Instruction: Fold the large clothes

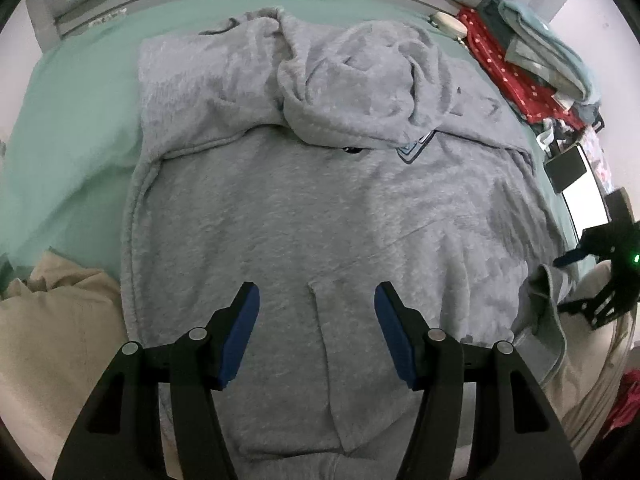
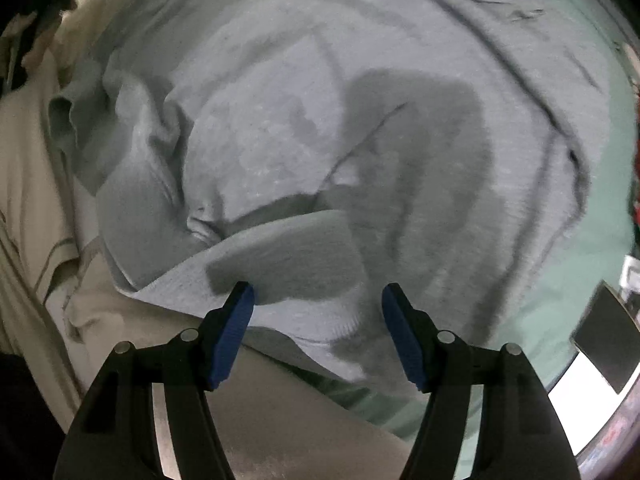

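Your grey hoodie (image 1: 320, 208) lies spread on the green sheet (image 1: 80, 120), hood bunched toward the headboard end and its hem nearest you, overlapping the beige cover (image 1: 52, 340). Your left gripper (image 1: 317, 300) hangs above the hoodie's front pocket seam with its jaws apart and nothing between them; your right gripper (image 2: 318, 300) hangs over the hoodie's rumpled hem corner, where a ribbed edge curls over the beige cover, and its jaws too stand released and empty. The risk, as I judge it, is at that corner: the cloth there is folded onto itself, so if you close low you may catch only the top layer, or pinch the beige cover along with the hoodie and drag both. On the left side of the hoodie, closing on the flat middle of the body instead of an edge would likely gather a ridge and skew the fold. The right view is blurred, so I cannot tell how many layers sit under those pads (image 2: 236, 320).
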### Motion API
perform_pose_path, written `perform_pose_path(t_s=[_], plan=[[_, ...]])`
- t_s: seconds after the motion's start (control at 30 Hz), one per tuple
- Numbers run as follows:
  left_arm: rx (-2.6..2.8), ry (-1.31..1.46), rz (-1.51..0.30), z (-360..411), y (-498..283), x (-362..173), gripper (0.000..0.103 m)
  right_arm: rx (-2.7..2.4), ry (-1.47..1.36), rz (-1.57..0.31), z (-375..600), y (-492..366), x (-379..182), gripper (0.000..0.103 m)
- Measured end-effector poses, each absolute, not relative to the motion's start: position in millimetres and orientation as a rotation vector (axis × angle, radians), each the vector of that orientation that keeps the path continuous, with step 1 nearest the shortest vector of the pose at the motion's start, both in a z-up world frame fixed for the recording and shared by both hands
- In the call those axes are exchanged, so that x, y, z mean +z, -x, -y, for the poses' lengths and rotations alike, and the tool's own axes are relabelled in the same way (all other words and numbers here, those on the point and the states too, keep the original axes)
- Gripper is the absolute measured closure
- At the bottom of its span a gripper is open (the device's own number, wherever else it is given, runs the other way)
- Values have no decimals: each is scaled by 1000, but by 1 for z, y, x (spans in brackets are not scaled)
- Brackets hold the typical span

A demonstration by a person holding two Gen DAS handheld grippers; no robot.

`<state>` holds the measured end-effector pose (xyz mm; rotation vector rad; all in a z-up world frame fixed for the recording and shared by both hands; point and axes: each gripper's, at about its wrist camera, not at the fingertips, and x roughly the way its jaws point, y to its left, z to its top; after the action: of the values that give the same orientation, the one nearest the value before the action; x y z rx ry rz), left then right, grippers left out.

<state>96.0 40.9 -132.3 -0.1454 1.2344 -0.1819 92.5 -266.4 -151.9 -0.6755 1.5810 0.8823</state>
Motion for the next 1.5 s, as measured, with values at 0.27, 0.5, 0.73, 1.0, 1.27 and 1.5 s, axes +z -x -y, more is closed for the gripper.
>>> perform_pose_path(t_s=[0.27, 0.5, 0.73, 1.0, 1.27, 1.5], plan=[[-163, 176, -1244, -47, -99, -138, 40, 913, 764, -1424, 243, -67, -147, 91], [-168, 186, -1198, -49, -97, -130, 40, 688, 388, -1157, 291, -123, -80, 92], [-221, 200, -1130, -42, -94, -116, 40, 491, 76, -1035, 333, -180, -76, 92], [-429, 156, -1036, -6, -80, -92, 39, 430, 30, -1021, 333, -189, -92, 92], [-402, -7, -1200, 77, -92, -138, 36, 409, -49, -1012, 337, -197, -104, 91], [-281, -217, -1196, 111, -101, -157, 36, 420, -7, -973, 329, -192, -100, 91]])
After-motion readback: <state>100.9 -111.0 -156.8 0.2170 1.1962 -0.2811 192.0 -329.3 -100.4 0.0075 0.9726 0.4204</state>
